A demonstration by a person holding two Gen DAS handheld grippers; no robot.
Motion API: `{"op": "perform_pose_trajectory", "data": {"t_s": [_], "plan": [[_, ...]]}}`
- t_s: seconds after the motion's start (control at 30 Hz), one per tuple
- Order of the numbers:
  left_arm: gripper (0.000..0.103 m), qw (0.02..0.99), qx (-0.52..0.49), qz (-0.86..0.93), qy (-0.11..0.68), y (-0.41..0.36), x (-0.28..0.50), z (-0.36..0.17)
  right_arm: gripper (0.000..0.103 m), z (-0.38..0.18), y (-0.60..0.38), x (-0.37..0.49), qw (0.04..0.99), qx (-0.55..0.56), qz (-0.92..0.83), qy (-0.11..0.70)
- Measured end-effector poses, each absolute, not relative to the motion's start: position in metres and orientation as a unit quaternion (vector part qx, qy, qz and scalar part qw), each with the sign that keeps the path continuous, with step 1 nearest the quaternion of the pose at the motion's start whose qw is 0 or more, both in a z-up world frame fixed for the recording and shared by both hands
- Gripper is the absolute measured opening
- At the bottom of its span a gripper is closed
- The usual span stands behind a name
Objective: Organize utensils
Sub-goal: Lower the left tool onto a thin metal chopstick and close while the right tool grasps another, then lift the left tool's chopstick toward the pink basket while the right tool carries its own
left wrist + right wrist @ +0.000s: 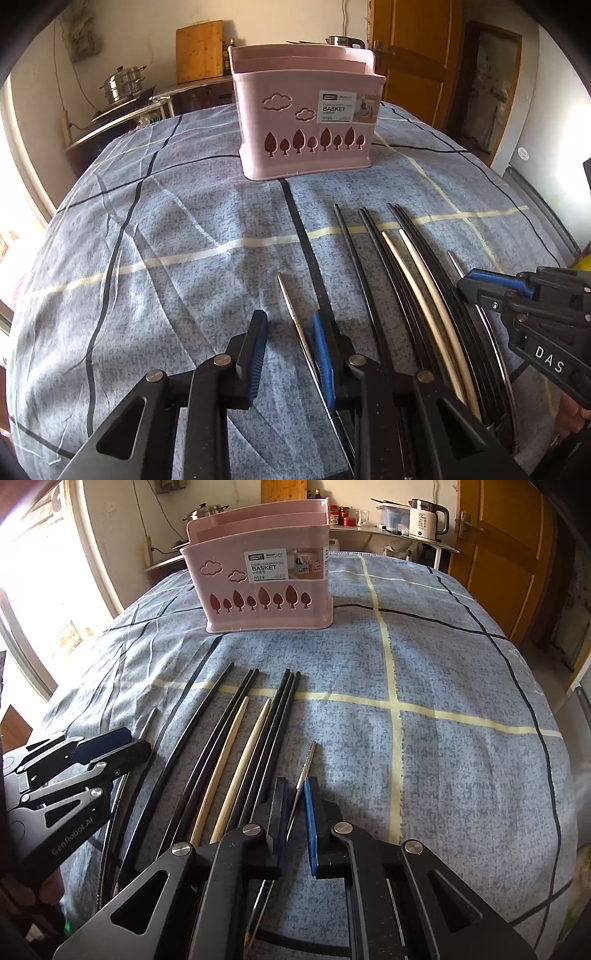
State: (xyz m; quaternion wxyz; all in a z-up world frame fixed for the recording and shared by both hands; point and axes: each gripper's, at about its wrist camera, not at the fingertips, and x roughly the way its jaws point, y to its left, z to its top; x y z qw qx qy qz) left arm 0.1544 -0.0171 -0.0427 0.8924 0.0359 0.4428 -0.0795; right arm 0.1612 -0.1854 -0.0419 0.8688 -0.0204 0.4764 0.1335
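Observation:
A pink divided chopsticks basket stands upright at the far middle of the cloth-covered table. Several black chopsticks and two pale wooden ones lie side by side in front of it. A metal chopstick lies between the jaws of my left gripper, which is open just above the cloth. Another metal chopstick lies between the narrowly open jaws of my right gripper. Each gripper shows at the edge of the other's view.
The blue checked cloth covers the whole table. Behind it a counter holds a steel pot, a cutting board and a white kettle. A wooden door is at the far right.

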Motion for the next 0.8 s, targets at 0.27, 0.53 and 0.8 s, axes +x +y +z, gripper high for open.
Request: {"op": "perform_pose_trajectory", "data": {"t_s": [0.27, 0.53, 0.8], "plan": [[0.004, 0.887, -0.008, -0.095, 0.452, -0.004, 0.161, -0.037, 0.005, -0.035, -0.193, 0.164, 0.868, 0.007, 0.147, 0.474], [0.004, 0.899, -0.025, -0.119, 0.422, 0.0, 0.156, 0.001, 0.005, -0.01, -0.199, 0.164, 0.877, 0.022, 0.164, 0.45], [0.004, 0.91, -0.035, -0.144, 0.387, 0.006, 0.158, 0.048, 0.005, 0.028, -0.206, 0.166, 0.895, 0.029, 0.173, 0.411]]}}
